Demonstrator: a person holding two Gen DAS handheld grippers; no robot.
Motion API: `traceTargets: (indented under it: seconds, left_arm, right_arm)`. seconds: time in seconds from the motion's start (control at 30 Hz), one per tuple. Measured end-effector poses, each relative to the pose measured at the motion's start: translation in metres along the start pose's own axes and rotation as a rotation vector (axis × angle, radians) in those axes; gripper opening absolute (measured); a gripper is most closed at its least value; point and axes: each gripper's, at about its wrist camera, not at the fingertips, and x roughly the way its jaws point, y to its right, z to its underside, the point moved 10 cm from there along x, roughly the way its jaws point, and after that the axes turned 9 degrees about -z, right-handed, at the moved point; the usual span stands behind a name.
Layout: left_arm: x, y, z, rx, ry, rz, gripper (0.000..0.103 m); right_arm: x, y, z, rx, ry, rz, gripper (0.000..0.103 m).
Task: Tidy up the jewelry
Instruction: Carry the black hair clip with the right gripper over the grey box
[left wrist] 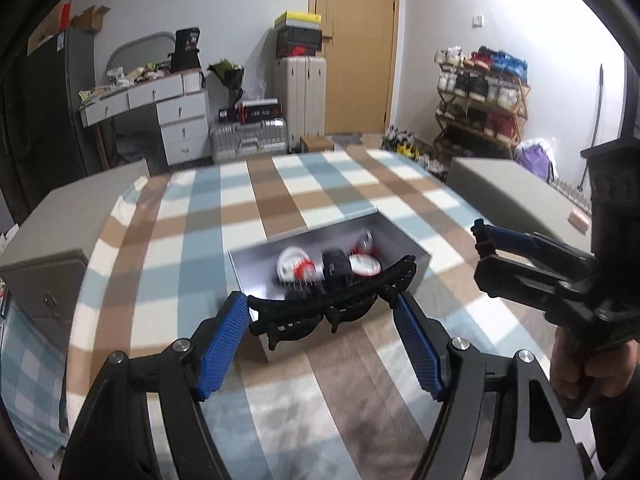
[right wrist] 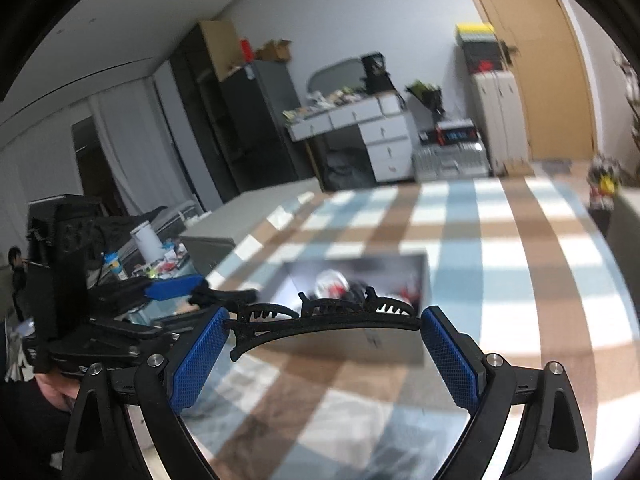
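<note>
My left gripper [left wrist: 322,312] is shut on a long black hair claw clip [left wrist: 332,300], held end to end between its blue pads just above the near edge of a grey open box [left wrist: 404,236]. The box holds white-and-red round items [left wrist: 294,266] and a black item [left wrist: 336,268]. My right gripper [right wrist: 324,322] is shut on a second black hair claw clip [right wrist: 320,318], held end to end above the same box [right wrist: 424,276]. Each gripper shows in the other's view: the right one [left wrist: 486,240] at right, the left one [right wrist: 192,290] at left.
The box sits on a table with a blue, brown and white checked cloth [left wrist: 280,184]. Grey chairs or boxes [left wrist: 516,184] stand beside the table. Behind are a white drawer desk [left wrist: 172,108], suitcases [left wrist: 304,96], a shoe rack [left wrist: 480,96] and a wooden door [left wrist: 356,40].
</note>
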Motion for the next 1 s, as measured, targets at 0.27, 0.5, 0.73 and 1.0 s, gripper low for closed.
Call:
traceTargets:
  seconds: [0.27,0.5,0.73,1.0]
  left_arm:
    - [0.033,-0.016,-0.008,-0.025,0.000,0.040,0.071]
    - [0.044,-0.008,-0.012,-0.029,0.006,0.111,0.071]
    - [0.050,-0.003,-0.013,-0.024,-0.002,0.161,0.071]
    - [0.055,0.001,-0.014,-0.017,-0.008,0.184,0.071]
  right_arm:
    - [0.027,0.005,-0.040,-0.020,0.018,0.015,0.097]
    - [0.054,0.020,-0.046,0.016,-0.027,0.001,0.097]
    - [0.073,0.031,-0.042,0.076,-0.060,-0.026,0.097]
    - [0.085,0.040,-0.034,0.115,-0.093,-0.024,0.097]
